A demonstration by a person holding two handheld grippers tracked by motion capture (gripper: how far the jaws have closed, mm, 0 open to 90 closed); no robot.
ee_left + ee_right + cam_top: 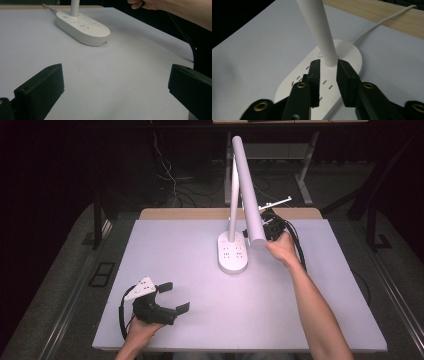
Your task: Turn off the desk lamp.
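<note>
Room: dark around the work area, with cables on the floor beyond the table's far edge.
Table (165, 250): a pale, flat top with a wooden strip along its far edge, bearing the lamp and both grippers.
Lamp (246, 190): white, standing at the middle of the table towards the far side; a thin upright post rises from the base and a long tube head slants down towards the person's right.
Lamp base (233, 254): oval and white, flat on the table, with rows of small slots and a small round button on top; a white cord (384, 22) leaves it towards the wooden strip.
Right gripper (328, 65): held up at the lower end of the tube head, its jaws set on either side of that tip and drawn in close against it.
Left gripper (175, 296): resting at the near left of the table, well apart from the lamp, jaws wide apart with bare table between them.
</note>
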